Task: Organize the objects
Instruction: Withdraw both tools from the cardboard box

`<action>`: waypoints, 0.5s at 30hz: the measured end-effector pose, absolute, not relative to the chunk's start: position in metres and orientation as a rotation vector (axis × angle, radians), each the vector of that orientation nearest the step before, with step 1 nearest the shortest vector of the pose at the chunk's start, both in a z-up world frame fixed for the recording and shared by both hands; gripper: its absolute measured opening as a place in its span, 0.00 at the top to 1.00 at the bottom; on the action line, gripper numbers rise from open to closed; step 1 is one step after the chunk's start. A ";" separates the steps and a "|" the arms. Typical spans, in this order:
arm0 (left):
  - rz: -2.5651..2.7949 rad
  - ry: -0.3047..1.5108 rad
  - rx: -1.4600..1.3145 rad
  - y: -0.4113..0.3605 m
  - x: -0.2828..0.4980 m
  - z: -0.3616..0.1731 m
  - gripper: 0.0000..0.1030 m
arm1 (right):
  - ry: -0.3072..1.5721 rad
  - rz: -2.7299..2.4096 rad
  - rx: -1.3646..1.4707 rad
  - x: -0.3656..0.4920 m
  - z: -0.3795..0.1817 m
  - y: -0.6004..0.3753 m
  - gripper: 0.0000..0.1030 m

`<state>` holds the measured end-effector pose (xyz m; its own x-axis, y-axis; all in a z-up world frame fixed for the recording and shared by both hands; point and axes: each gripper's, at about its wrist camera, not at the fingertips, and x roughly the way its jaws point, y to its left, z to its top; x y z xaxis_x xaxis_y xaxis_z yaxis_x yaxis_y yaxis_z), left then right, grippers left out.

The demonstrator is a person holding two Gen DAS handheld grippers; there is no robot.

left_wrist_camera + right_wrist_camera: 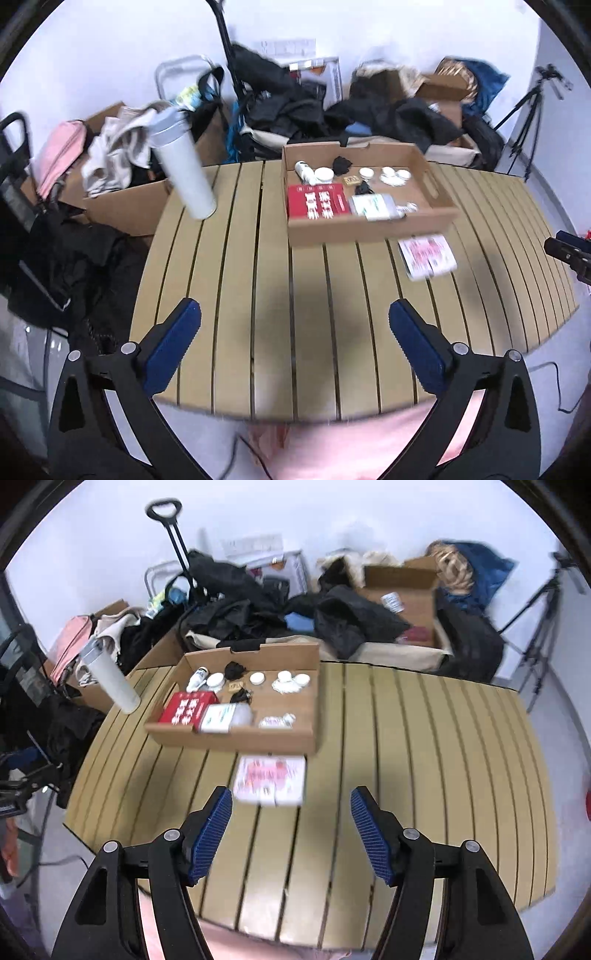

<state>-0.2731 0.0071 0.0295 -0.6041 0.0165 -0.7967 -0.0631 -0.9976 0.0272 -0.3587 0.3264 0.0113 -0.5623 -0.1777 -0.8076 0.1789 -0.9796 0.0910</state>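
Note:
A shallow cardboard tray [369, 230] [236, 740] sits on the slatted table and holds a red box [317, 201] [186, 707], a white-green packet [371, 206] [218, 718], a small bottle, white lids and black bits. A white-and-pink box [426, 254] [271, 781] lies on the table just in front of the tray. A tall white tumbler [183, 162] [110, 679] stands at the table's left edge. My left gripper [295, 321] is open and empty above the near table. My right gripper [291, 805] is open and empty, just short of the white-and-pink box.
The tan slatted table [258, 295] [424, 757] has its near edge below both grippers. Behind it lie piles of dark clothes, cardboard boxes [402, 590] and a trolley handle [173, 535]. A tripod [528, 118] stands at the right. The right gripper's tip shows at the left wrist view's right edge [569, 254].

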 end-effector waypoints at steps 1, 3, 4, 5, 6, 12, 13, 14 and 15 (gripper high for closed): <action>2.783 0.051 -1.349 0.005 -0.248 0.025 0.01 | -0.008 -2.634 1.294 -0.325 0.008 0.329 0.31; 2.794 -0.020 -1.292 -0.001 -0.186 0.014 0.00 | -0.004 -2.704 1.199 -0.256 0.003 0.333 0.26; 2.823 -0.037 -1.290 -0.003 -0.163 0.009 0.00 | 0.018 -2.707 1.123 -0.216 -0.001 0.333 0.22; 2.867 -0.043 -1.300 -0.004 -0.142 0.004 0.00 | 0.034 -2.690 1.070 -0.188 -0.005 0.335 0.18; 2.888 -0.056 -1.295 -0.003 -0.128 0.001 0.00 | 0.042 -2.685 1.038 -0.161 -0.011 0.338 0.18; 2.865 -0.036 -1.309 0.014 -0.146 0.004 0.00 | 0.063 -2.690 1.184 -0.146 -0.033 0.343 0.18; 2.868 -0.046 -1.306 0.015 -0.147 0.003 0.00 | 0.072 -2.706 1.178 -0.148 -0.033 0.342 0.18; 2.841 -0.057 -1.318 0.018 -0.151 -0.001 0.00 | 0.062 -2.711 1.171 -0.149 -0.033 0.341 0.18; 2.815 -0.054 -1.332 0.020 -0.152 -0.005 0.00 | 0.043 -2.707 1.163 -0.151 -0.035 0.341 0.18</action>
<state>-0.1519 0.0203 -0.0051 -0.6341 0.0393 -0.7722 -0.0097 -0.9990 -0.0430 -0.1507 0.3407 -0.0349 -0.6725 -0.1666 -0.7211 0.1891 -0.9807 0.0501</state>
